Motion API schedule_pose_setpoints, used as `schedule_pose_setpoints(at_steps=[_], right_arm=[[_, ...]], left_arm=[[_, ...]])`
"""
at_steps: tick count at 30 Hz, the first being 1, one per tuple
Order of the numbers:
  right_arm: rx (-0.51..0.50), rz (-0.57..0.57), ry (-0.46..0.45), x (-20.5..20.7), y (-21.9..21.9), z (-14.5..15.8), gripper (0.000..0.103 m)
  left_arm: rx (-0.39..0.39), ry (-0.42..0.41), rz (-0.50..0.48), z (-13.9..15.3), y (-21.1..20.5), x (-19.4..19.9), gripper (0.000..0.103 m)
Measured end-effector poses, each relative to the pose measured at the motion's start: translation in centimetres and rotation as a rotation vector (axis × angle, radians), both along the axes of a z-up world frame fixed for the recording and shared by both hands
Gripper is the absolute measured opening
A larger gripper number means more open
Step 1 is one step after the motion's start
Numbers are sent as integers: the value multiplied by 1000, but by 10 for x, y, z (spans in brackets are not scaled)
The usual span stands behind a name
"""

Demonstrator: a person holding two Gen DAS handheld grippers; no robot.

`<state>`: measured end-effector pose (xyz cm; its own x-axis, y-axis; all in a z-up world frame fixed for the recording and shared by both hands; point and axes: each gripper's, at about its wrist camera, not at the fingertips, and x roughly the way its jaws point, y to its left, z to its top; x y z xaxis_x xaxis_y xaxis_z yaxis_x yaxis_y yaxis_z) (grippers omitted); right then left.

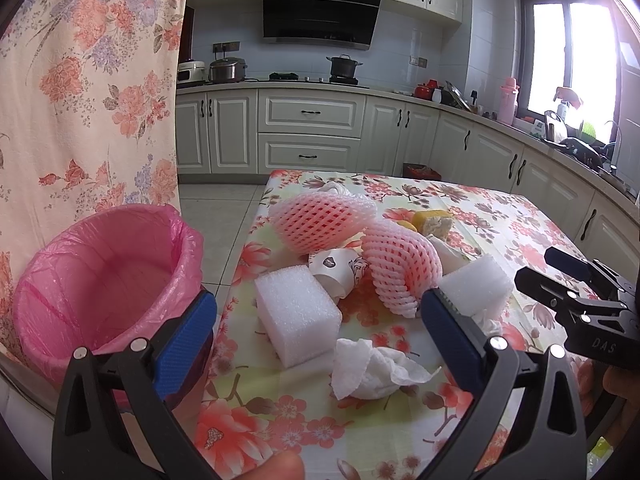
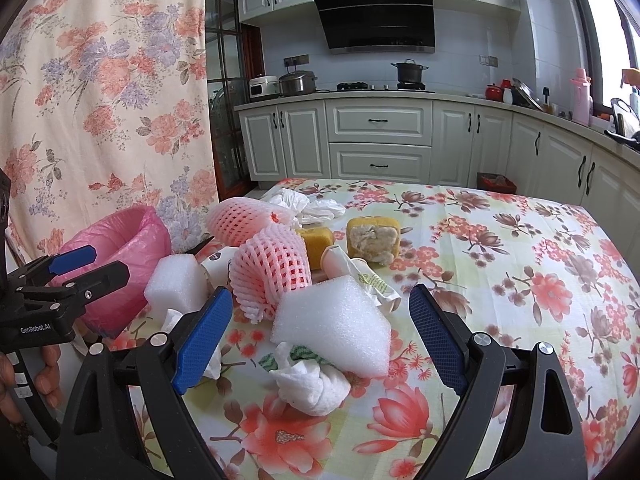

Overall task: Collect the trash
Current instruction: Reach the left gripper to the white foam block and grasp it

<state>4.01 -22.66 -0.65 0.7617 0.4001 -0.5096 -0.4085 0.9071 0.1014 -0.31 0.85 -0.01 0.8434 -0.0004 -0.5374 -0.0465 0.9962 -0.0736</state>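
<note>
Left tongs (image 1: 318, 322): blue-padded fingers spread wide apart, empty, hovering over the near edge of the trash pile.
Right tongs (image 2: 320, 334): blue pads likewise wide apart, gripping nothing, framing a foam block.
Bench (image 2: 520, 264): covered with a floral plastic cloth in pink and pale yellow.
Trash pile: gathered at the bench's 10 o'clock area in the right wrist view.
White rectangular foam block (image 1: 296, 314): lying between the left pads, at 12 o'clock from them.
Second white foam block (image 2: 332, 326): between the right pads, resting on a crumpled white tissue (image 2: 312, 388).
Pink foam fruit nets (image 1: 400, 272): two, touching, behind the blocks.
Crushed white paper cup (image 1: 334, 270): wedged between the nets and the first block.
Yellow sponge-like chunks (image 2: 374, 240): two, at 1 o'clock from the nets.
Round bin with pink plastic liner (image 1: 104, 276): beside the bench edge, at 9 o'clock from the pile, open.
</note>
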Motion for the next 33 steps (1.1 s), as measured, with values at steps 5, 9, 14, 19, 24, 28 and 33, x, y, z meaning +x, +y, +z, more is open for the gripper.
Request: schedule_pose_setpoints(at_steps=[5, 9, 14, 19, 24, 28, 33], right_arm=[[-18, -23, 43, 6, -6, -10, 84], [-37, -18, 77, 8, -6, -21, 84], [-50, 5, 94, 10, 2, -28, 84], [-101, 20, 104, 15, 16, -33, 84], [-118, 13, 133, 27, 22, -38, 84], [-125, 13, 143, 34, 28, -40, 84], [-118, 21, 166, 41, 30, -43, 72]], left_arm=[[-14, 11, 3, -3, 5, 1, 99], [-19, 20, 1, -9, 5, 2, 99], [-19, 29, 12, -14, 6, 3, 99], [-20, 45, 19, -20, 9, 5, 99], [-37, 73, 26, -28, 12, 10, 98], [-58, 107, 44, -32, 11, 19, 98], [-62, 182, 95, -40, 8, 37, 98]])
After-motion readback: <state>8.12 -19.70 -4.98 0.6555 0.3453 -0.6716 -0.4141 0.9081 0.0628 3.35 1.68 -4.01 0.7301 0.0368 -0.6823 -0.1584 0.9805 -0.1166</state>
